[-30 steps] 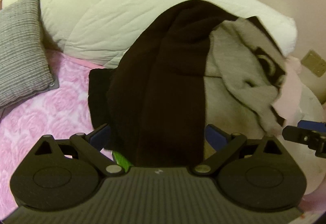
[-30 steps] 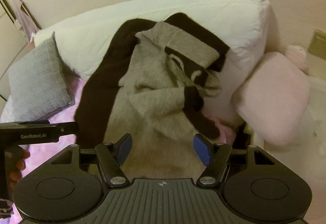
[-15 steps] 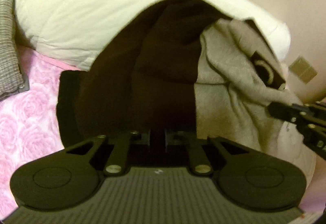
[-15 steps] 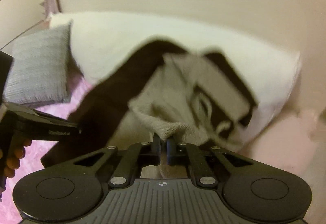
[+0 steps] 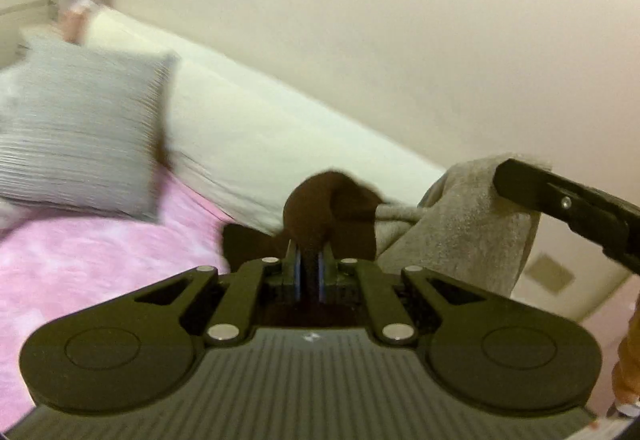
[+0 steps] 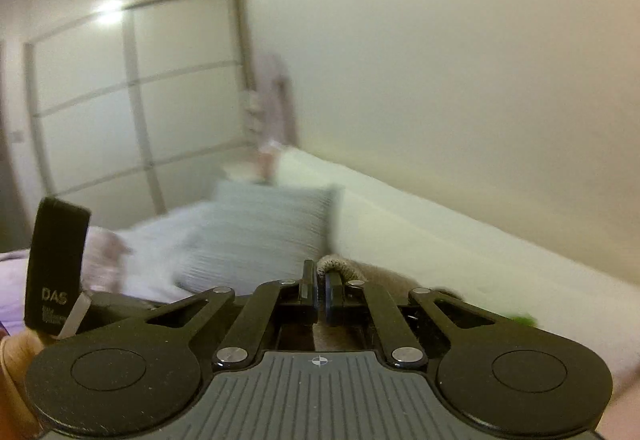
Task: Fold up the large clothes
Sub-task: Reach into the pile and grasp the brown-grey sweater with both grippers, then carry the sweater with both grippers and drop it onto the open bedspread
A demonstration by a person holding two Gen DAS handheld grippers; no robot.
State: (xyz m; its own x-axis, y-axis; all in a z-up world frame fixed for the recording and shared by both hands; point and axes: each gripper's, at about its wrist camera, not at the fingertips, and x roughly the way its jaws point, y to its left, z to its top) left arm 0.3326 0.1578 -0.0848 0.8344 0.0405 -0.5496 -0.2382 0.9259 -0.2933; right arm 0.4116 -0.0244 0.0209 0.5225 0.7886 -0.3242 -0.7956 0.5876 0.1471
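The garment is a large knit piece, dark brown (image 5: 332, 200) on one side and grey-beige (image 5: 460, 228) on the other. It hangs lifted off the bed between both grippers. My left gripper (image 5: 308, 256) is shut on a bunched fold of the brown part. My right gripper (image 6: 320, 280) is shut on a rolled grey-beige edge (image 6: 340, 266). The right gripper's black body (image 5: 568, 204) shows at the right of the left wrist view, with grey cloth draped beneath it. Most of the garment hangs below and is hidden behind the gripper bodies.
A grey striped cushion (image 5: 80, 132) leans on a long white duvet roll (image 5: 260, 128) along the wall. The bed has a pink rose cover (image 5: 100, 260). Sliding wardrobe doors (image 6: 120, 100) stand far left. A hand (image 6: 16, 360) holds the left gripper's black handle (image 6: 56, 264).
Both grippers went from open to shut on the garment, then rose and pulled it up off the duvet roll. Both views swung up and to the left.
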